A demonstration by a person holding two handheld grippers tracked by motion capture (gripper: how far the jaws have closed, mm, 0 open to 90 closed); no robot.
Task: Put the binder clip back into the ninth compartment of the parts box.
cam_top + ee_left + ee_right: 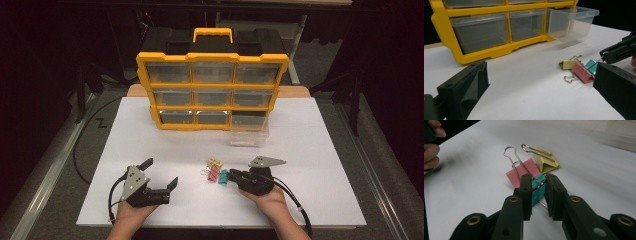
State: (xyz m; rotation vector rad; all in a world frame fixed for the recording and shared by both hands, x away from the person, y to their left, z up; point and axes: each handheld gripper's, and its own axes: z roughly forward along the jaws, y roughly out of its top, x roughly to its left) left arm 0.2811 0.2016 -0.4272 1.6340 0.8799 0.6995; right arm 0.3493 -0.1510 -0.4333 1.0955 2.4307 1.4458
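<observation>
Three binder clips [216,171] lie mid-desk; our right hand-held gripper [538,185] has nearly closed around the teal clip's [537,192] thin, springy wire loop. Light, slippery; our left hand-held gripper [161,173] gapes empty.

Colours here: three binder clips, a teal one [537,192], a pink one [522,173] and a pale yellow one [547,160] at about 1 o'clock from the pink, all with silvery wire handles. The organizer [212,60] has a bright yellow frame, a black back and clear drawers. The tabletop [150,145] is plain white. Both the left gripper [160,175] and right gripper [231,174] are matte black.
</observation>
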